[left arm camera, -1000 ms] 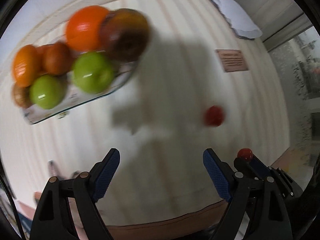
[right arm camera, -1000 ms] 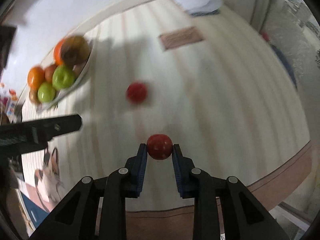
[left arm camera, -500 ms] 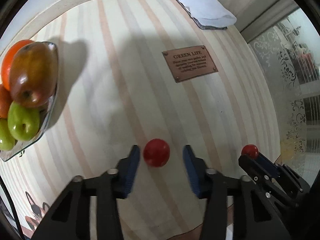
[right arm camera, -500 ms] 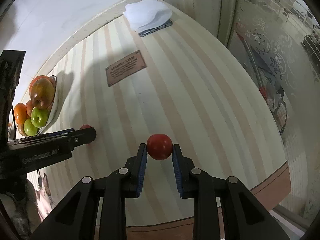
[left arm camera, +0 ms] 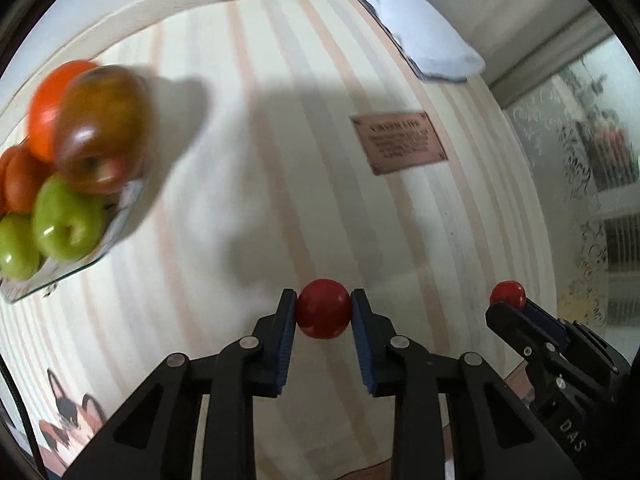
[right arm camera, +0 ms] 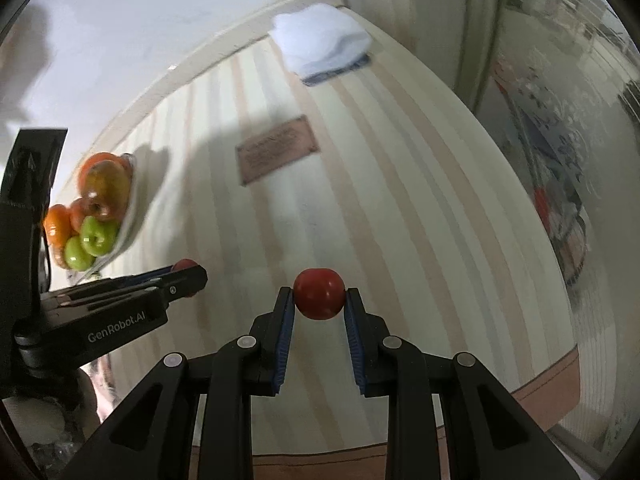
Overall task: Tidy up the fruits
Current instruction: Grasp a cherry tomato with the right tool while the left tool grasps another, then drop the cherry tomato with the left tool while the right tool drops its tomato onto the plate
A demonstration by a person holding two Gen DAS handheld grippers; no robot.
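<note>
A small red fruit point(left arm camera: 323, 314) sits between the blue pads of my left gripper point(left arm camera: 323, 307), whose jaws are closing on it and press both its sides, above the striped tablecloth. My right gripper point(right arm camera: 319, 300) is shut on a second small red fruit point(right arm camera: 319, 292). That gripper also shows at the right of the left wrist view, its fruit point(left arm camera: 507, 294) at the tip. At far left a glass tray point(left arm camera: 102, 250) holds green apples point(left arm camera: 68, 220), a red-brown apple point(left arm camera: 100, 128) and oranges point(left arm camera: 50, 100). The left gripper point(right arm camera: 188, 274) lies between the tray point(right arm camera: 130, 224) and my right gripper.
A brown plaque point(left arm camera: 400, 142) lies flat on the cloth beyond both grippers. A folded white cloth point(left arm camera: 424, 46) rests at the far edge by the wall. Patterned glass point(left arm camera: 580, 184) stands to the right. The table's front edge runs just below the grippers.
My left gripper moved right from the tray to the loose red fruit and shut on it. My right gripper carried its fruit rightward, still shut on it.
</note>
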